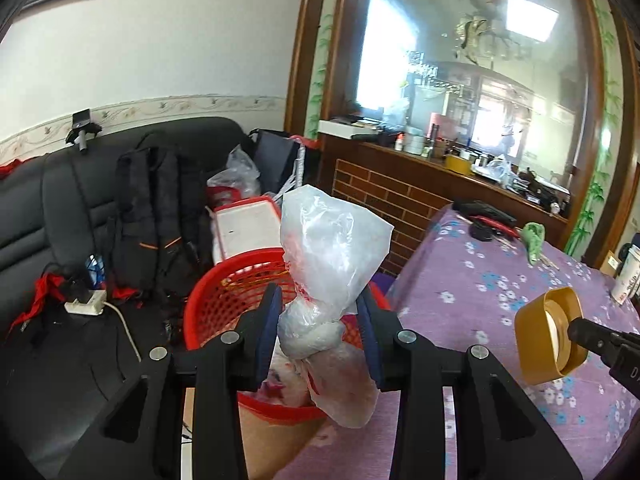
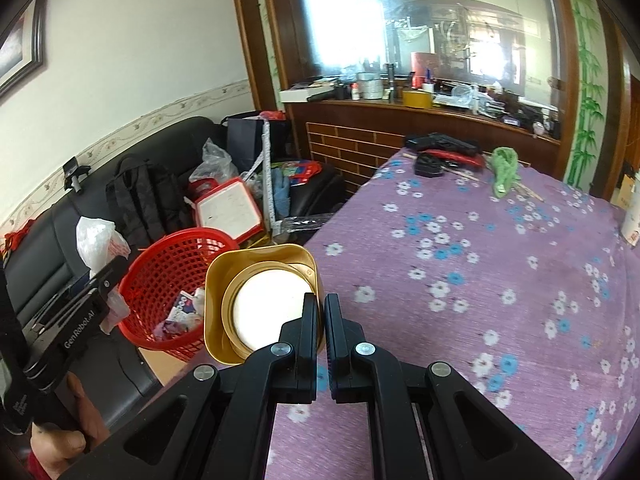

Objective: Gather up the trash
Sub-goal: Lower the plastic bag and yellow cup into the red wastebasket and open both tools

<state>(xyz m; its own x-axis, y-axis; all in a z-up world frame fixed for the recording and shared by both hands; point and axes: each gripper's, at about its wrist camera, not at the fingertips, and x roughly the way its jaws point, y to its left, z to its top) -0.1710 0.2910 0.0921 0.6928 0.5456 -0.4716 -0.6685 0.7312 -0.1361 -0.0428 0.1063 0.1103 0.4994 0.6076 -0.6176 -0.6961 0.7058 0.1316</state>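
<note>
Now the knotted plastic bag [image 1: 326, 280] sits between the fingers of the left claw [image 1: 320, 320], which is partly closed and pinching it at the knot. The bag's long axis runs upright, from its loose top at twelve o'clock down to the fuller bottom at six, and it hangs directly above the red basket [image 1: 224, 300]; from the left wrist view the basket's mouth lies just behind and below the bag. That is the relation that matters: letting go looks enough to land it inside. At three o'clock from the bag, the right claw [image 2: 319, 320] is closed tight on the rim of a gold cup [image 2: 260, 304], whose open mouth faces the camera with a white disc inside. The cup is near the basket, at about nine o'clock from it in the right wrist view, over the edge of the purple flowered worktop [image 2: 480, 280]. So the left hand is nearer the drop. Paper scraps already lie in the basket.
</note>
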